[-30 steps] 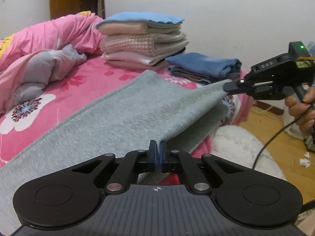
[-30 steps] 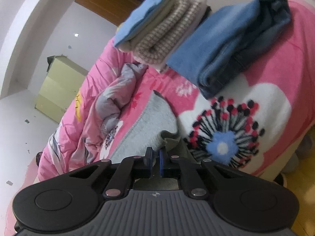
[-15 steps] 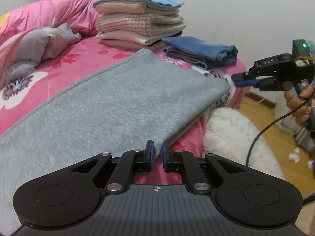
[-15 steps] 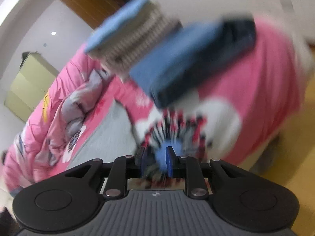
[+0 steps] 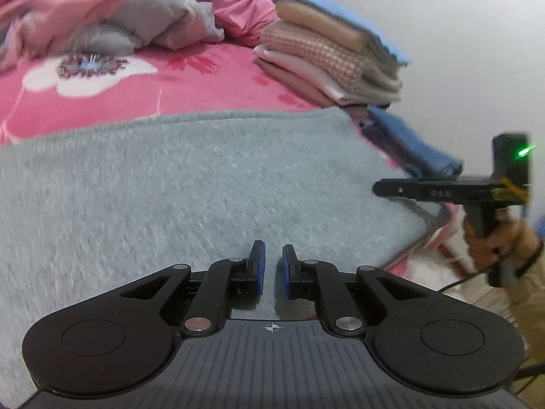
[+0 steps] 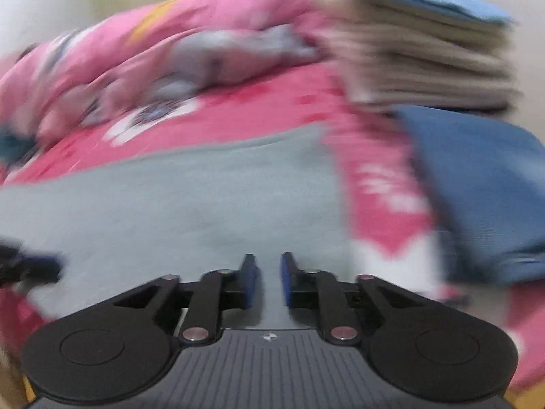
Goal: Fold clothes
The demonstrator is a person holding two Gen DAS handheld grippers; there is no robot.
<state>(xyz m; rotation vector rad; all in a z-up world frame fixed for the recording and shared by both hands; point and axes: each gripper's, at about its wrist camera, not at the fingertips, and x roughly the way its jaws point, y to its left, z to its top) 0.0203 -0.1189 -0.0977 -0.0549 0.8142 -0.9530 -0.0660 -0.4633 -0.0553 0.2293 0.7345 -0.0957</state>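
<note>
A grey garment lies folded flat on the pink flowered bed sheet; the blurred right wrist view also shows the grey garment. My left gripper hovers low over its near part, shut to a narrow slit with nothing in it. My right gripper is over the garment's right part, its jaws closing with nothing between them. The left wrist view shows the right gripper side-on at the garment's right edge, held by a hand.
A stack of folded clothes stands at the back right, folded blue jeans beside it. A rumpled pink and grey quilt lies at the back left. The bed edge drops off on the right to a white rug.
Both grippers let go of the grey garment's edge, which now lies flat. The left gripper moved in over the cloth. The right one swung round and rolled level.
</note>
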